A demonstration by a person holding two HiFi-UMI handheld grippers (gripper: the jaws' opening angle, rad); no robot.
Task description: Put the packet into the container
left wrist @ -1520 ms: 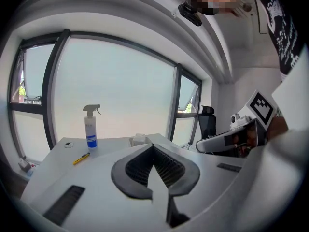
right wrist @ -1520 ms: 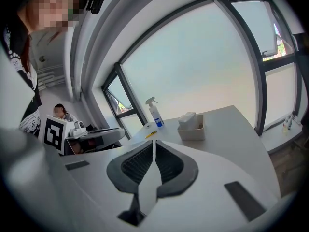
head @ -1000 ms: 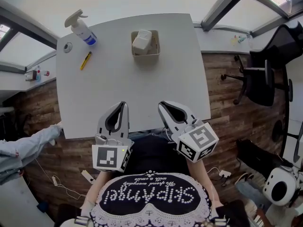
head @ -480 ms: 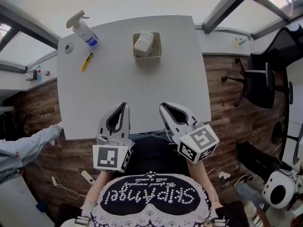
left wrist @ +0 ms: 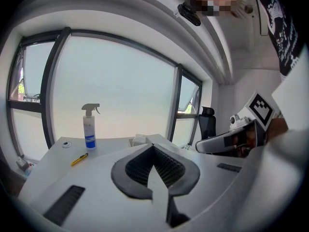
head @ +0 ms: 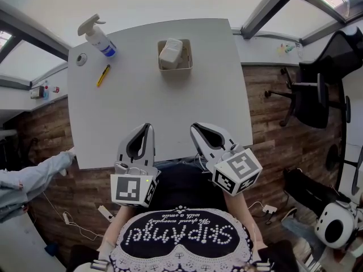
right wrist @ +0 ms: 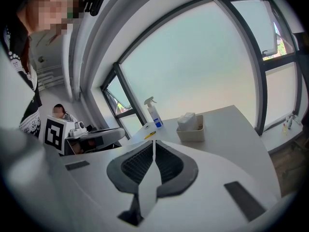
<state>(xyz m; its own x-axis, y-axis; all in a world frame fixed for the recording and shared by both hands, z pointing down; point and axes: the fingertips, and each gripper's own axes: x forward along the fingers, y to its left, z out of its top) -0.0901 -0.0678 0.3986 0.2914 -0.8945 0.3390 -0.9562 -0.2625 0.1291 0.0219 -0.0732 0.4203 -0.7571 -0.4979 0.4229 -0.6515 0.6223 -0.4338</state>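
A white packet [head: 170, 51] lies inside the beige container [head: 188, 64] at the far middle of the white table [head: 153, 106]. In the right gripper view the packet [right wrist: 186, 121] sticks up out of the container [right wrist: 191, 133]. My left gripper [head: 149, 125] hovers at the table's near edge, shut with nothing in it; its jaws meet tip to tip [left wrist: 153, 145]. To its right my right gripper [head: 193, 126] is also shut and empty [right wrist: 153, 141]. Both are far from the container.
A spray bottle [head: 97, 35] with a blue label stands at the table's far left corner, a yellow cutter [head: 102, 73] lies near it, and a small round cap [head: 81, 58] sits by the left edge. A black office chair [head: 317, 89] stands on the wooden floor to the right.
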